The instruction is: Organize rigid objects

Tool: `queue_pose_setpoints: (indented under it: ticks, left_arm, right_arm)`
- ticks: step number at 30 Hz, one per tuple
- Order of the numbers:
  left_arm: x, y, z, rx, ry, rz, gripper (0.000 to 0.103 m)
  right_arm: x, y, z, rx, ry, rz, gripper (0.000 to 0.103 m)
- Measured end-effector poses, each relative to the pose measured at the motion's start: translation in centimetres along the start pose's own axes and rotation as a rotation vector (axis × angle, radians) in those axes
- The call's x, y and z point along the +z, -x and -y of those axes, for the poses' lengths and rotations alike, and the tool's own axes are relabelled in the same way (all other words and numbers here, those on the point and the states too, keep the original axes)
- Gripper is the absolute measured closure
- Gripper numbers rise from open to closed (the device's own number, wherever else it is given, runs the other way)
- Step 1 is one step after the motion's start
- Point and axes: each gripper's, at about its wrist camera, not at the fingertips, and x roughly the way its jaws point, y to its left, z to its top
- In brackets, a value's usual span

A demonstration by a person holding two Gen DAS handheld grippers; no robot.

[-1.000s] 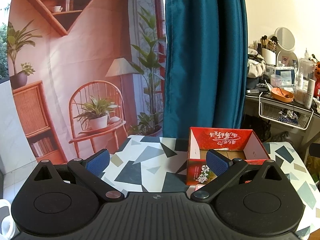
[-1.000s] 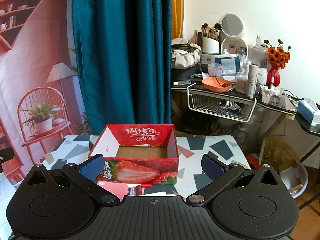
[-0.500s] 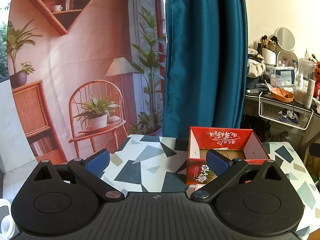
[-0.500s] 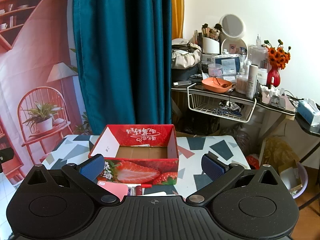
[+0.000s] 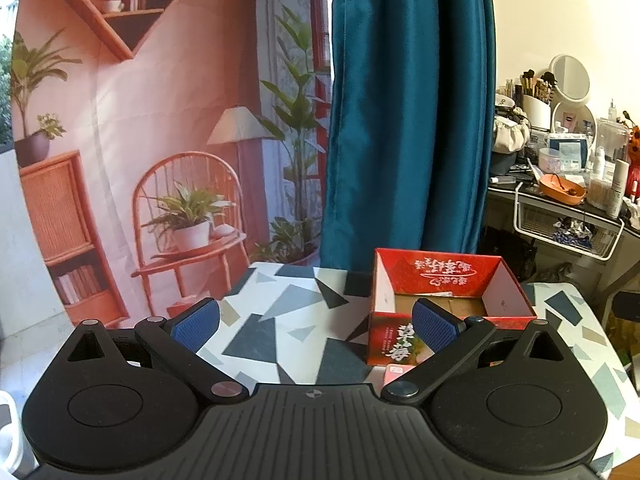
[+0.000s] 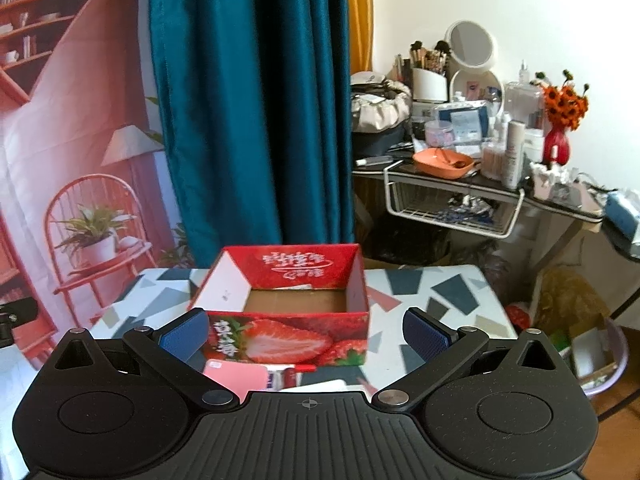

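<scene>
Now both grippers, left (image 5: 315, 323) and right (image 6: 306, 330), are wide and hold nothing, so dip the right down to the pink thing (image 6: 236, 377) just under its jaws, before the box (image 6: 286, 306).

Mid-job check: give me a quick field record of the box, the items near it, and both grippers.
container: red strawberry box, open top, on the patterned table
box contents: only bare cardboard floor visible
loose items: pink flat item and a few small packages, partly hidden, on the table in front of the box
left gripper: open, holding nothing, box ahead to its right
right gripper: open, holding nothing, facing the box front
</scene>
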Motion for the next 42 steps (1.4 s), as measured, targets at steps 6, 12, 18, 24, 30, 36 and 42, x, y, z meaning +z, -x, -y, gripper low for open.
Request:
queue_pose_setpoints:
  ticks: [6, 12, 18, 24, 30, 36, 42]
  left_arm:
    - [-0.2, -2.7, -0.7, -0.021, 0.045, -0.014, 0.0]
    - [-1.6, -6.1, -1.2, -0.045, 0.103, 0.003, 0.0]
    - [-3.7, -10.0, -1.3, -0.057, 0.139, -0.037, 0.0]
    - [-6.4, -13.2, -0.5, -0.045, 0.084, -0.035, 0.0]
    - [-9.2, -16.2, 0.7, -0.095, 0.057, -0.06, 0.0]
    - [-13.3, -19.4, 2.0, -0.156, 0.017, -0.139, 0.0]
    - [-16.1, -21.2, 2.1, -0.201, 0.024, -0.232, 0.0]
  right_arm:
    - [-0.4, -1.1, 1.3, 0.031, -0.022, 0.057, 0.0]
    - [-1.1, -4.4, 2.9, 0.038, -0.026, 0.065, 0.0]
    - [-3.2, -7.9, 2.3, 0.032, 0.054, 0.108, 0.0]
    - [-5.5, -12.6, 1.6, 0.099, 0.079, 0.056, 0.0]
    - [-8.6, -17.3, 0.0, 0.135, 0.123, 0.011, 0.0]
    - [-13.5, -20.3, -0.4, 0.153, 0.105, -0.004, 0.0]
    - [-16.8, -22.3, -1.1, 0.219, 0.155, -0.079, 0.001]
